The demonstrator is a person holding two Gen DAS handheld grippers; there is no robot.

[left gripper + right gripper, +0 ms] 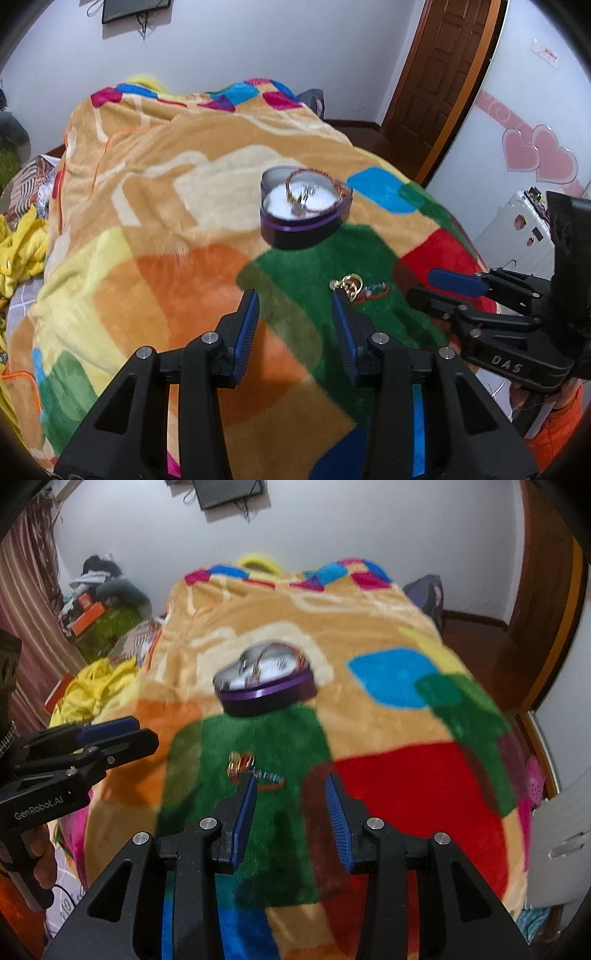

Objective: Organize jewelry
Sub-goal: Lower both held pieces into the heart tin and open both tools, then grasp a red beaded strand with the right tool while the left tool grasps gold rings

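A purple heart-shaped jewelry box [304, 210] stands open on the blanket, with a red-gold bracelet [325, 188] and silver pieces on its white lining; it also shows in the right wrist view [264, 686]. A gold ring cluster [351, 284] and a small colourful bracelet [376, 290] lie on the green patch, seen again in the right wrist view [242, 762]. My left gripper [295, 299] is open and empty, just left of the gold pieces. My right gripper [290, 782] is open and empty, just right of them. Each gripper shows in the other's view: the right [443, 288], the left [122, 734].
A multicoloured fleece blanket [166, 229] covers the bed. Yellow clothes [92, 686] and clutter lie off the bed's left side. A wooden door [443, 74] and a white suitcase [517, 221] stand to the right.
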